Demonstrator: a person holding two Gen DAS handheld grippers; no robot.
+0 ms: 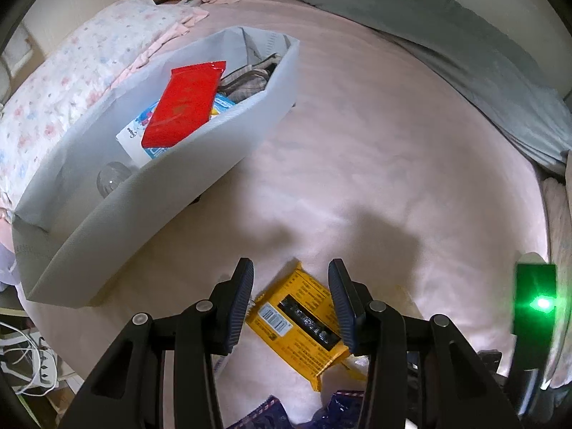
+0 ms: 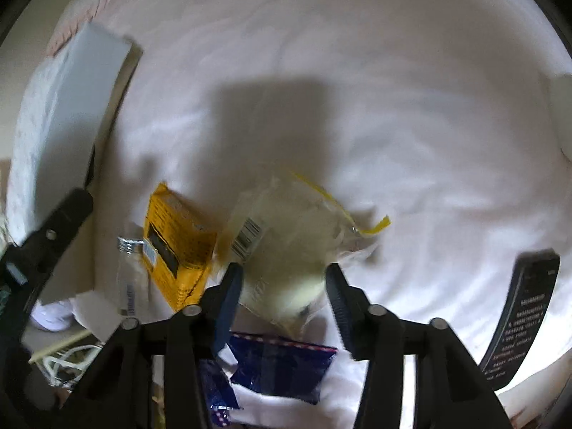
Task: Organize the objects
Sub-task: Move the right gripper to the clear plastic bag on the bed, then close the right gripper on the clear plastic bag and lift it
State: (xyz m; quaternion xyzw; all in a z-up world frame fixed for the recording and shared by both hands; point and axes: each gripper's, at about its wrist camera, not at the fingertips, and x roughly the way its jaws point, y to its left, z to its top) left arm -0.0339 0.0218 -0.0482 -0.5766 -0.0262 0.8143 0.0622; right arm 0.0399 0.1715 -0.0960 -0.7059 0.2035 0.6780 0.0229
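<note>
In the left wrist view my left gripper (image 1: 291, 286) is open, its fingers either side of a yellow snack packet (image 1: 298, 321) lying on the pink bed sheet. A white storage bin (image 1: 200, 164) stands up left and holds a red packet (image 1: 184, 103), a white-blue packet (image 1: 137, 136) and cloth. In the right wrist view my right gripper (image 2: 284, 286) is open, low over a clear plastic bag with a yellow strip (image 2: 293, 239). The yellow packet (image 2: 178, 243) lies to its left, a blue packet (image 2: 282, 368) below it. The left gripper's arm (image 2: 46, 243) shows at far left.
Floral pillows (image 1: 60, 82) lie behind the bin, a grey blanket (image 1: 447, 35) along the far right. A black label card (image 2: 518, 321) sits at right. Cables (image 1: 25, 357) hang off the bed's left edge. The bin's side (image 2: 64, 118) shows in the right wrist view.
</note>
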